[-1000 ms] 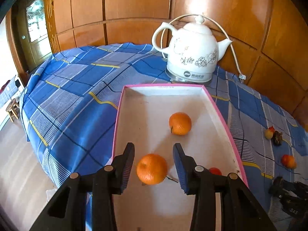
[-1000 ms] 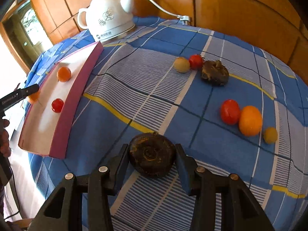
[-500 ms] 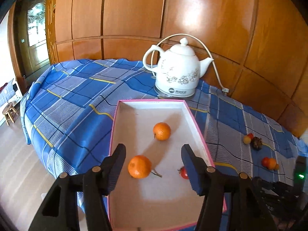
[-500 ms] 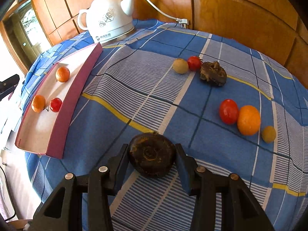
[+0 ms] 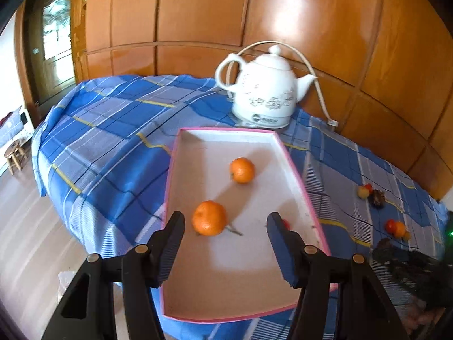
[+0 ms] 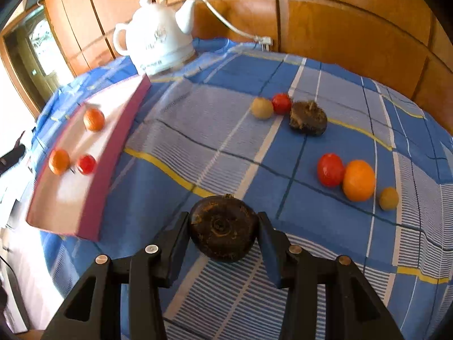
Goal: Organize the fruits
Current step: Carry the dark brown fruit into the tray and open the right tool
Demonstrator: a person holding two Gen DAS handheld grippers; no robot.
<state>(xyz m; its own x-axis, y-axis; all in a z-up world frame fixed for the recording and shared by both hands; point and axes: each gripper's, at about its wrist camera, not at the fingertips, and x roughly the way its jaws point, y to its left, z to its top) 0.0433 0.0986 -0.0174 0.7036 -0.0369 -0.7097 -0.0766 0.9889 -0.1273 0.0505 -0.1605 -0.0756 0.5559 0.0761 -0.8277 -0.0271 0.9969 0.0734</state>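
Black plastic makes both tongs, and their inner pads are blue and ribbed. The left gripper (image 5: 225, 232) stands wide open over the near part of the tray (image 5: 294, 170); its jaws have just been opening, and they hold nothing. One orange mandarin (image 5: 209, 218) lies on the tray floor between the fingers, nearer to the left finger, but the pads do not touch it. A second mandarin (image 5: 242, 170) lies further in, at about 12 o'clock from the first. A small red fruit (image 5: 286, 223) is mostly hidden behind the right finger.

The right gripper (image 6: 223, 229) is closed on a dark brown round fruit (image 6: 223, 228), flattened, with a rough matte skin and ring marks on its face; both pads press on its sides.

On the blue checked cloth (image 6: 215, 130), smooth and slightly wrinkled, more fruits lie loose. At 1 o'clock from the held fruit are a pale yellow ball (image 6: 262, 108), a red tomato (image 6: 281, 103) and a lumpy brown fruit (image 6: 308, 119), touching in a row. At 2 o'clock are a glossy red tomato (image 6: 330, 169), an orange (image 6: 358, 180) and a small dull yellow fruit (image 6: 388, 198). The tray, white inside with pink walls, is at 10 o'clock. A white glazed ceramic kettle (image 6: 158, 45) stands beyond it, before the polished wooden panels (image 5: 198, 14).
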